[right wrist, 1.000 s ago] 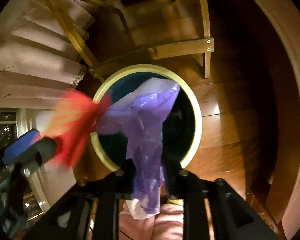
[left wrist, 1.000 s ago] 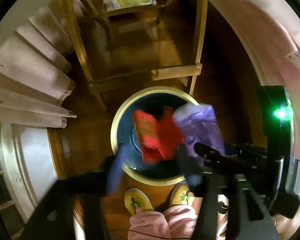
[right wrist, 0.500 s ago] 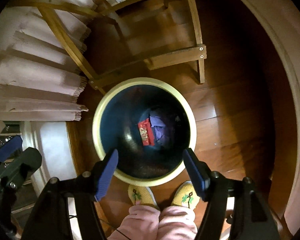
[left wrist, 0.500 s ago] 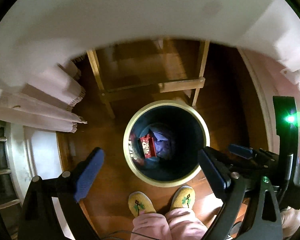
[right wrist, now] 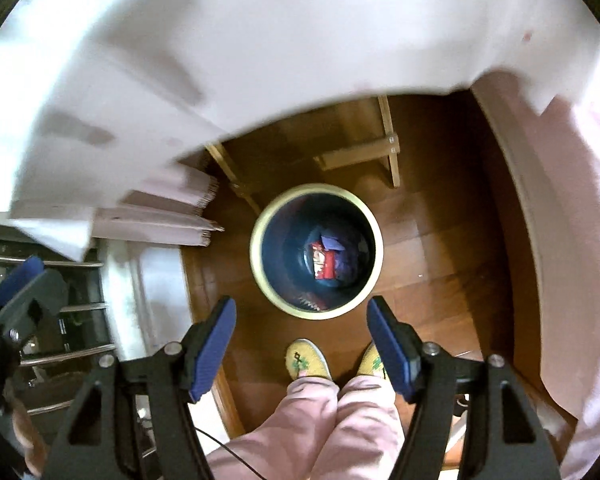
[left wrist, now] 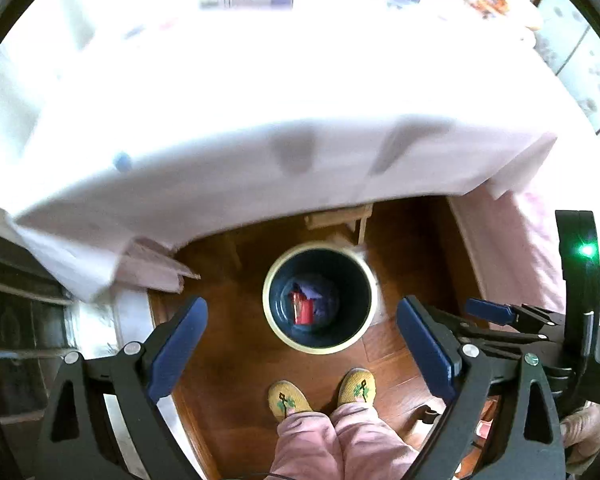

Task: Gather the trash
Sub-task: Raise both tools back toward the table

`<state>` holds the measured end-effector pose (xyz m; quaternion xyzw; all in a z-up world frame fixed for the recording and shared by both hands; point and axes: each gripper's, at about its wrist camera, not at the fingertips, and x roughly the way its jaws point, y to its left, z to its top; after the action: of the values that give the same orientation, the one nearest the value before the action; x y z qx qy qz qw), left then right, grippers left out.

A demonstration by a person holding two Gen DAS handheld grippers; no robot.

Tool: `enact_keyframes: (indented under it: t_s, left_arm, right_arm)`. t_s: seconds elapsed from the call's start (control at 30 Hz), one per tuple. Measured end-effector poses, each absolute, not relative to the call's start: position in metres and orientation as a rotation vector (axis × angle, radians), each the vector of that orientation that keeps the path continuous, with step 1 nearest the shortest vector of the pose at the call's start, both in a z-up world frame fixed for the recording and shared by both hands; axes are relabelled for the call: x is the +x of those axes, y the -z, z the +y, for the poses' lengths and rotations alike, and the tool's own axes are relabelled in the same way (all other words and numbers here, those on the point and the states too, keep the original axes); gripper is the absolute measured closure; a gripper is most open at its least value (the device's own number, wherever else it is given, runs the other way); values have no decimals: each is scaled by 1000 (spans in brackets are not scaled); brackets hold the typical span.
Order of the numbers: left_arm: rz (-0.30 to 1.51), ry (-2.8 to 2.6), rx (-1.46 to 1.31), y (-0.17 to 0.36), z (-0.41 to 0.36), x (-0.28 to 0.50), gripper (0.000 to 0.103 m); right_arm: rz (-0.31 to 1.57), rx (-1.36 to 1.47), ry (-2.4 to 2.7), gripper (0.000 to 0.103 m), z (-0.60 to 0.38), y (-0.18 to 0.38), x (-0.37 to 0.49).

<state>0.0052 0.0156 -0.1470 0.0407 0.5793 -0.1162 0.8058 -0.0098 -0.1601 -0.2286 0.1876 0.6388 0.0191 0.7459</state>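
Red wrapper (right wrist: 323, 265) and purple plastic bag (right wrist: 336, 246) sit deep in the round cream-rimmed bin (right wrist: 260, 276), straight below both empty, spread-open grippers, left gripper (left wrist: 300, 344) and right gripper (right wrist: 302, 340); neither's nearer.

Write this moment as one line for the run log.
left gripper: open, empty | right gripper: open, empty | red wrapper, purple bag: inside bin | bin: on floor by table

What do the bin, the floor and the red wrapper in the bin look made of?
Bin: smooth, dark inside, cream rim; plastic or metal, unclear. Floor: glossy brown wood boards, seams visible. Red wrapper: shiny crinkled film, probably plastic.
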Motion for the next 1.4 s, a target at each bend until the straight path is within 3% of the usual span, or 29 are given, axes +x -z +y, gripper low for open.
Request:
enact_keyframes:
  t_s: [0.37,0.7,0.97,1.2,1.33,1.4]
  left_arm:
    - [1051,262,86,18,43,19,9]
    - [914,182,104,-37,54,47,9]
    - [959,200,23,-38,65,83,9]
    - [980,139,-61,-26,65,138,9]
    - [1006,82,-98,-11,55,178,9]
    - [1026,31,-123,-2,47,202,9]
  right_arm:
    - [1214,337,-52,35,-147,90,-13]
    - [1057,267,-39,35,-130,9,16]
    - [993,221,-56,35,-122,-25,63]
    - [994,161,-88,36,-135,-22,131]
    - [1043,173,-191,49,-149,-8,188]
    - [1071,157,-238,51,-156,1,219]
